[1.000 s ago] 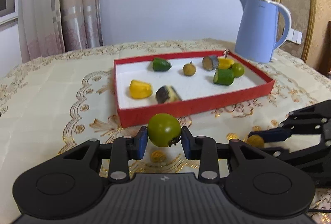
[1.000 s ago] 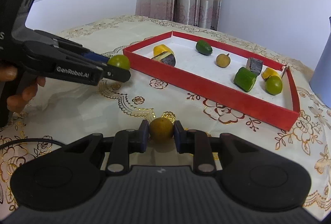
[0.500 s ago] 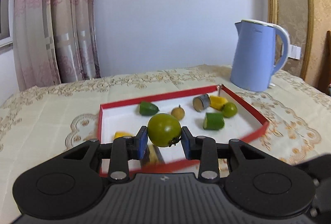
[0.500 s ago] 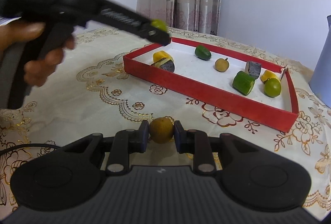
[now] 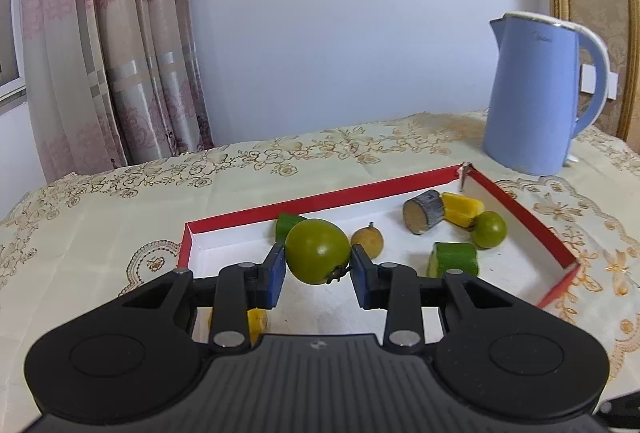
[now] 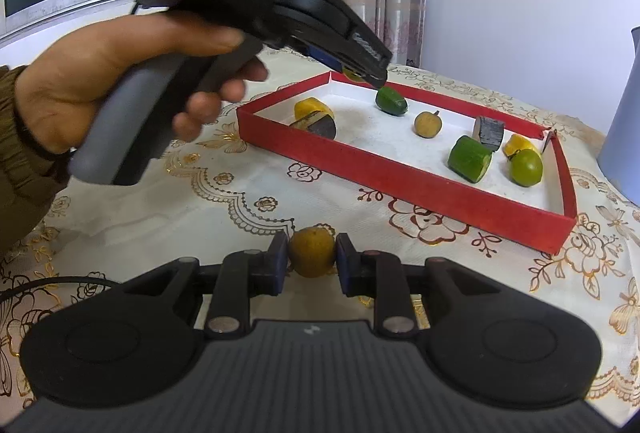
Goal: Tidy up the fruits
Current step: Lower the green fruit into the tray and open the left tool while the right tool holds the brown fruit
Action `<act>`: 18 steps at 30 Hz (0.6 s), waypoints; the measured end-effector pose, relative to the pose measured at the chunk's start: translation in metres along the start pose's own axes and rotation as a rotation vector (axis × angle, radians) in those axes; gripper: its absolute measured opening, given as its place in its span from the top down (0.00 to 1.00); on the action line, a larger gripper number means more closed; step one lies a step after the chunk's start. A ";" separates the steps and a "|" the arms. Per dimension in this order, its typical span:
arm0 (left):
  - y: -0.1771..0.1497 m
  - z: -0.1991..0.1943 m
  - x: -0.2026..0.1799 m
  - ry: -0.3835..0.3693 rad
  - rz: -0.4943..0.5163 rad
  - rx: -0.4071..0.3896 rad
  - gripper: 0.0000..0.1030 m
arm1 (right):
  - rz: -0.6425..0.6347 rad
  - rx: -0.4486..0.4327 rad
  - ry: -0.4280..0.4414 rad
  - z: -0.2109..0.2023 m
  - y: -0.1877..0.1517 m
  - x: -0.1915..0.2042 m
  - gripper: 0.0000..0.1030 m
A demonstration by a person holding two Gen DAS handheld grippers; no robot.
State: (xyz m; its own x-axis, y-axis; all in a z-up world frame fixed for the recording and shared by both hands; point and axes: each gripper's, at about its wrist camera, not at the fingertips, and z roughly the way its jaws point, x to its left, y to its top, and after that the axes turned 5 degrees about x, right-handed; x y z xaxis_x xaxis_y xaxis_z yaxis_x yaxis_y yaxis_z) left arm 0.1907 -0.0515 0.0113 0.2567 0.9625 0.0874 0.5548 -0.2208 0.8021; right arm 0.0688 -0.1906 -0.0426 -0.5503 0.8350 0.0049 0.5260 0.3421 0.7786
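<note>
Red cardboard forms the low tray [image 6: 404,181] on the worktop [image 6: 240,201], which wears a cream cloth with gold embroidery. Seven pieces lie inside it: two yellow chunks [image 6: 313,108], two green cut pieces [image 6: 470,158], two dark-skinned slices [image 6: 489,132], one small brown round fruit [image 6: 428,124], plus one round green fruit [image 6: 525,167] by the far corner, making eight in all. Behind the tray stands a blue kettle [image 5: 540,93], with pink curtains [image 5: 112,45] along the wall. The left tongs [image 5: 318,265] are clamped on a green tomato [image 5: 317,251], held in the air above the tray's near half; from the right wrist view, that tool and the hand [image 6: 132,73] gripping it hide much of the tray's back left corner. The right tongs [image 6: 312,257] are clamped on a yellow-brown round fruit [image 6: 312,251], low over the cloth in front of the tray, well outside it. A thin black cable [image 6: 48,283] trails across the cloth at the left.
</note>
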 end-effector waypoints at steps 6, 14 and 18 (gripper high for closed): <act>0.009 0.019 -0.002 0.031 0.015 0.018 0.67 | 0.003 -0.002 0.000 0.001 0.000 -0.001 0.77; 0.016 0.051 -0.008 0.071 0.024 0.075 0.67 | 0.002 -0.002 0.002 0.001 0.000 -0.001 0.77; 0.018 0.061 -0.012 0.087 0.025 0.088 0.67 | 0.000 -0.001 0.003 0.001 0.000 0.000 0.77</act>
State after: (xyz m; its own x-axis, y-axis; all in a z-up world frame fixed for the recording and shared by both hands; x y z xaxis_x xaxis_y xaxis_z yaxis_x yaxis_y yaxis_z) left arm 0.2456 -0.0763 -0.0110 0.2038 0.9658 0.1603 0.6173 -0.2539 0.7447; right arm 0.0695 -0.1902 -0.0436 -0.5520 0.8338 0.0065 0.5257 0.3420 0.7789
